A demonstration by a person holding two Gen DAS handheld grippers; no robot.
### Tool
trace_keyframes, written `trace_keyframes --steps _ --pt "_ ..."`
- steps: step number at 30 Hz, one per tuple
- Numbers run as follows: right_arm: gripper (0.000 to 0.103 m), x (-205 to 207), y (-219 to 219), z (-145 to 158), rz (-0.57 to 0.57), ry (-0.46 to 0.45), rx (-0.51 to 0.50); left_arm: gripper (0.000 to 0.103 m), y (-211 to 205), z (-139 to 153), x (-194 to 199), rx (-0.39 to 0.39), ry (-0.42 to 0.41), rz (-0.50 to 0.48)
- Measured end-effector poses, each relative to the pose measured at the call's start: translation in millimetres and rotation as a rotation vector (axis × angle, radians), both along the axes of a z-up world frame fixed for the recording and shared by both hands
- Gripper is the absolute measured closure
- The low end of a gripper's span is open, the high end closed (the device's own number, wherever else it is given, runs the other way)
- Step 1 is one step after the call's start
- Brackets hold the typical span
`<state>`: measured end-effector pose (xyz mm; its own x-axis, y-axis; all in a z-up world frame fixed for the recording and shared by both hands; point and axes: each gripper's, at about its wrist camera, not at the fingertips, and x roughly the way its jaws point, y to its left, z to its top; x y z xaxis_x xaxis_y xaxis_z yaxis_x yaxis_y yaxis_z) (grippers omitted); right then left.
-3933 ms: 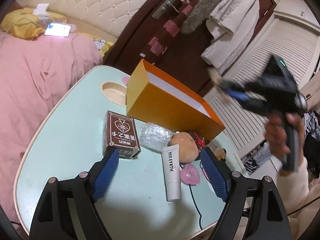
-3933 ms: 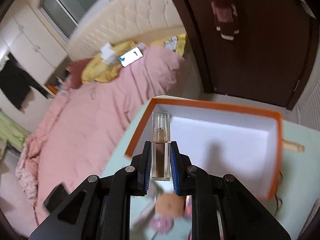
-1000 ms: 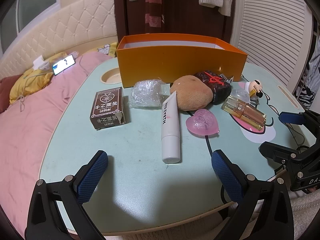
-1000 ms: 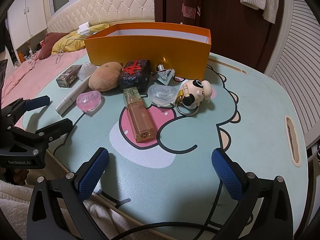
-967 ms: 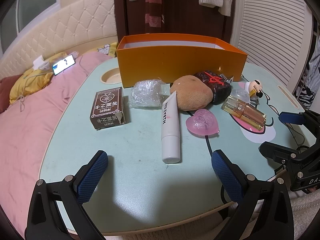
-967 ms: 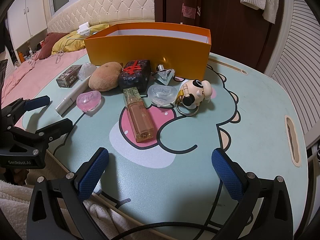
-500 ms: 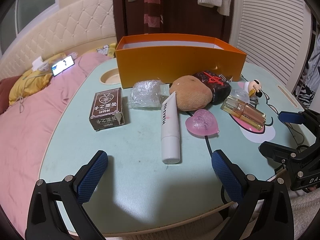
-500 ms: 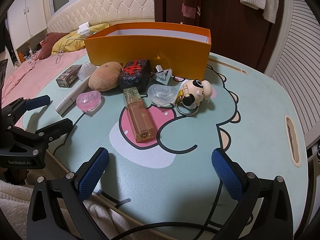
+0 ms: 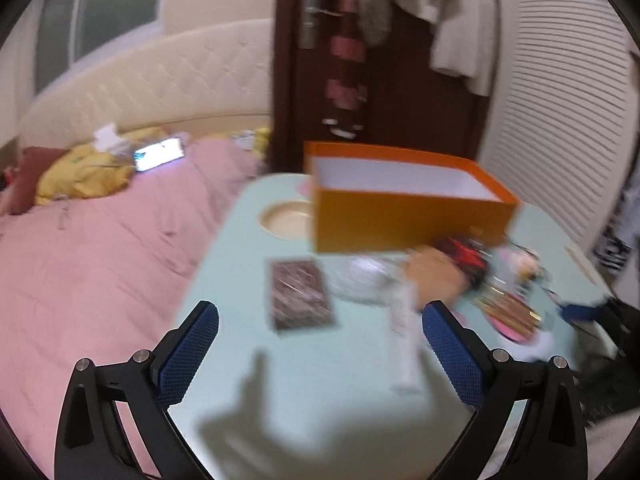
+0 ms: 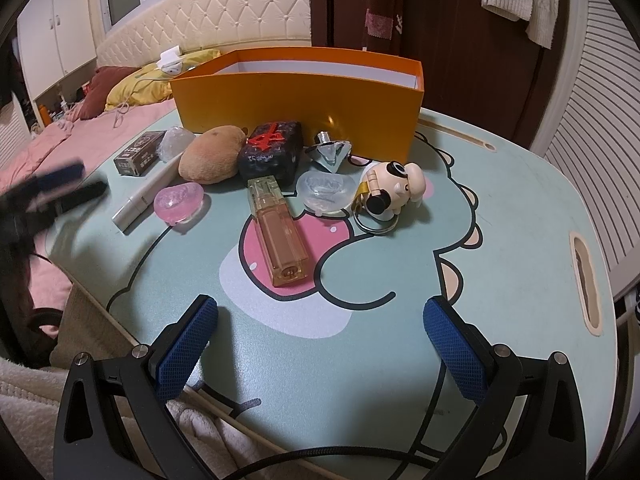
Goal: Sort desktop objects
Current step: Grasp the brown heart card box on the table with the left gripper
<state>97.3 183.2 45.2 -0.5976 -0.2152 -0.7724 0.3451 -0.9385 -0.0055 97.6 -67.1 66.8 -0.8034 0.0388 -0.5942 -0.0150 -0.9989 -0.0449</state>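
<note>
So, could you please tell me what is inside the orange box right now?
Only the white inner walls of the orange box show in both views; its floor is hidden behind the front wall, so any contents cannot be seen.

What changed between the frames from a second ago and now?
The left gripper swung away over the table's near-left corner, blurring its view; its empty jaws are closing slightly. The right gripper stayed open and still. The perfume bottle, white tube and orange box kept their places.
</note>
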Motion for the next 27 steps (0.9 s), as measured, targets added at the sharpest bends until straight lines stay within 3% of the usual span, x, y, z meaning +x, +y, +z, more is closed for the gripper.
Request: trace_keyframes --steps 1,3,8,11,13,14,17,21,27 --pt "0.000 0 0 0 0.001 0.000 0.000 0.018 -7 -1 -9 0.005 -0.011 0.002" --pt "0.000 0 0 0 0.002 0.001 0.000 0.025 -16 -8 -26 0.024 -0.057 -0.006" --pt "0.000 0 1 0 0.003 0.001 0.000 0.028 -17 -19 -48 0.001 -0.093 -0.005" --pt "0.000 -1 2 0 0.003 0.001 -0.001 0.038 -13 -23 -53 -0.024 -0.108 -0.016" --pt "0.000 -1 2 0 0.004 0.002 -0.001 0.061 -10 -27 -56 -0.034 -0.131 -0.032" --pt "0.000 -1 2 0 0.006 0.002 -0.001 0.063 -9 -29 -56 -0.030 -0.133 -0.040" --pt "0.000 -1 2 0 0.007 0.002 -0.001 0.064 -7 -30 -51 -0.010 -0.121 -0.057" --pt "0.000 -1 3 1 0.006 0.002 -0.001 0.064 -4 -22 -36 -0.013 -0.042 -0.046" --pt "0.000 -2 4 3 0.005 -0.001 -0.015 0.064 -6 -13 -14 0.049 0.052 -0.048"
